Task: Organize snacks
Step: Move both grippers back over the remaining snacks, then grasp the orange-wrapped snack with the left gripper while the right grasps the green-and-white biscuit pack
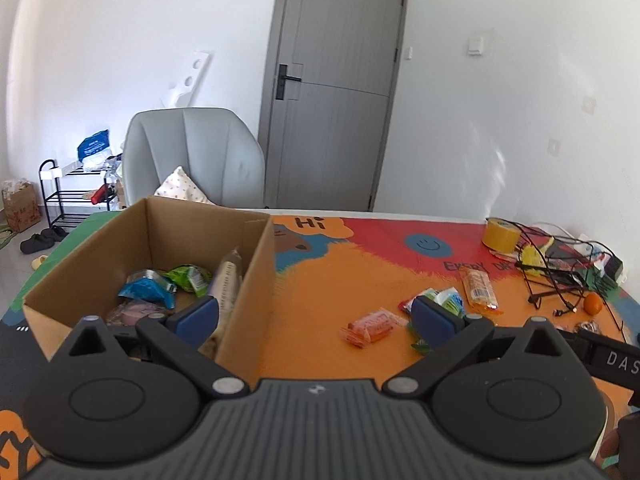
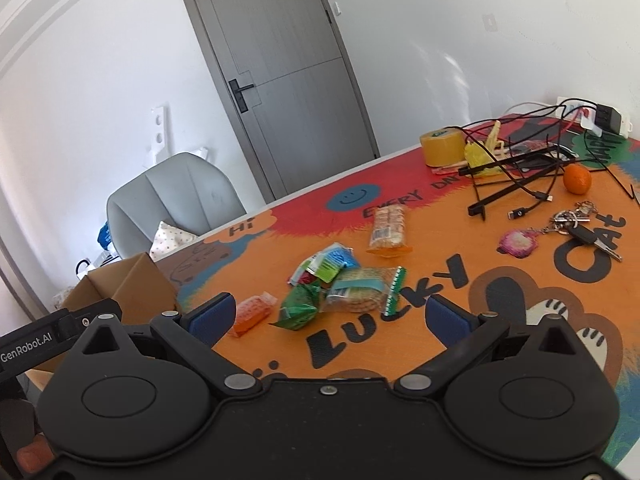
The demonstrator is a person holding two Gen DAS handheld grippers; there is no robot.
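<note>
Several snacks already lie inside the open brown cardboard box point(image 1: 256, 264) at the left of the table: a blue foil packet point(image 1: 146, 290), a green foil packet point(image 1: 190, 278), a long pale wrapped bar point(image 1: 228, 280) leaning against the box's right wall, and a pinkish packet point(image 1: 132, 314) near its front. That part of the sorting looks done.

More is left out on the bright orange and red cartoon-printed table mat point(image 2: 400, 344). Just right of the box sits a small orange wrapped snack point(image 2: 252, 314). Beside it lie a crumpled green foil packet point(image 2: 298, 308) and a clear-wrapped pack of round crackers with a green edge point(image 2: 362, 294), the two touching. Behind these is a green and blue sachet point(image 2: 326, 266), and further back, apart from the cluster, a long orange-trimmed packet of biscuits point(image 2: 388, 232). By my judgement, roughly half the job remains.

The left gripper point(image 1: 316, 316) hangs over the box's right wall, jaws spread wide and empty. The right gripper point(image 2: 328, 316) points down at the loose cluster, jaws at full spread, nothing between the pads.

Further off, at the table's far right, a yellow tape roll point(image 2: 442, 148), tangled black cables point(image 2: 516, 184), a small orange fruit point(image 2: 577, 179) and a bunch of keys point(image 2: 580, 228) lie well apart from the snacks. Whether the fruit belongs in the box I cannot tell.
</note>
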